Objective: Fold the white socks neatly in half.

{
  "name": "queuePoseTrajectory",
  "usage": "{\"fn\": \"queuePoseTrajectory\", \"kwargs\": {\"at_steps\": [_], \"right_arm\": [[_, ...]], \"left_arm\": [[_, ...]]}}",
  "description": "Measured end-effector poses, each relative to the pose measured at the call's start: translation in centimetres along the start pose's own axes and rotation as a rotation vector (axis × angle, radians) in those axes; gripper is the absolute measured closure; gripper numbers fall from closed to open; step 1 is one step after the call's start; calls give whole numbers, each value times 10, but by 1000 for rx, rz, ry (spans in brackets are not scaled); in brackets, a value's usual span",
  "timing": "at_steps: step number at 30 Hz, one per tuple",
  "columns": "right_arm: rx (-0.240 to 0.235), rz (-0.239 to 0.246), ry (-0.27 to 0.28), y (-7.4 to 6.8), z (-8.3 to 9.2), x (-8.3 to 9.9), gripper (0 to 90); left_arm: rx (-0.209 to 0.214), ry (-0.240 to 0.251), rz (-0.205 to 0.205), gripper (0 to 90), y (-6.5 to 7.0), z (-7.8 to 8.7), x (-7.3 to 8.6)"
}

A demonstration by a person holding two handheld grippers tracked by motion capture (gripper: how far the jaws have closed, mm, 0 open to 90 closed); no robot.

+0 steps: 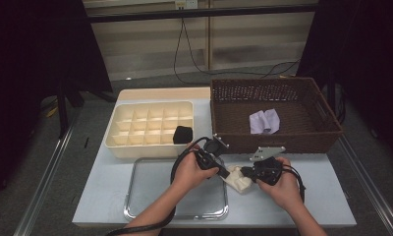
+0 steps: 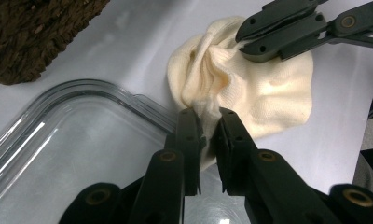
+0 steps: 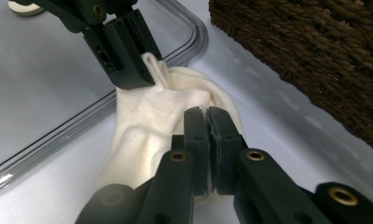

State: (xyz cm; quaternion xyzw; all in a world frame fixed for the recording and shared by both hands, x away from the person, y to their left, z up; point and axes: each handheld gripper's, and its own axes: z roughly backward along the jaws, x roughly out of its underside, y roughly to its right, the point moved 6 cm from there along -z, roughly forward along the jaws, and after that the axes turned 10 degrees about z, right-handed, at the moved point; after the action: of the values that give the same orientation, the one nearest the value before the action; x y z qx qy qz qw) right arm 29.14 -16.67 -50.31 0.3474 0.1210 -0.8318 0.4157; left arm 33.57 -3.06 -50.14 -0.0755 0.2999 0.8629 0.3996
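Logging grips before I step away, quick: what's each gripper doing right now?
Left gripper: shut on the crumpled cream knitted sock, pinching its near edge.
Right gripper: shut on the same sock, jaws pressed together over a fold.

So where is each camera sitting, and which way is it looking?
High view: sits above the person's side of the table, looking forward and down; both forearms, the left tongs and the right tongs show.
Left gripper view: rides the left tongs, looking along its black jaws at the cream sock.
Right gripper view: rides the right tongs, looking along its jaws at the same sock.
Shared: both gripper views show the sock, the clear tray and the wicker basket.
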Motion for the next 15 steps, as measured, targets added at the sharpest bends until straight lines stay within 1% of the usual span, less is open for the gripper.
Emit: {"fn": "queuePoseTrajectory", "kwargs": {"at_steps": [1,3,8,10,11,12,14,15], "right_arm": [[0,3,1,0,0,0,865],[-1,-2,2,0,2,-2,826],[9,-2,45,-1,11,-11,794],[18,16,55,-2,13,-14,806],[14,30,59,-3,14,-15,822],[5,34,59,-5,14,-16,846],[-10,51,59,-9,13,-17,888],[-25,54,52,-12,11,-17,900]], "left_arm": [[-2,-9,-1,807,-1,1,0],[3,-13,7,808,-1,1,0],[2,-11,2,808,0,0,-1],[1,-9,7,808,0,0,-1],[1,-9,7,808,0,0,-1],[2,-14,3,808,0,0,-1],[4,-13,10,808,0,0,-1],[8,-21,10,808,-1,1,-1]]}}
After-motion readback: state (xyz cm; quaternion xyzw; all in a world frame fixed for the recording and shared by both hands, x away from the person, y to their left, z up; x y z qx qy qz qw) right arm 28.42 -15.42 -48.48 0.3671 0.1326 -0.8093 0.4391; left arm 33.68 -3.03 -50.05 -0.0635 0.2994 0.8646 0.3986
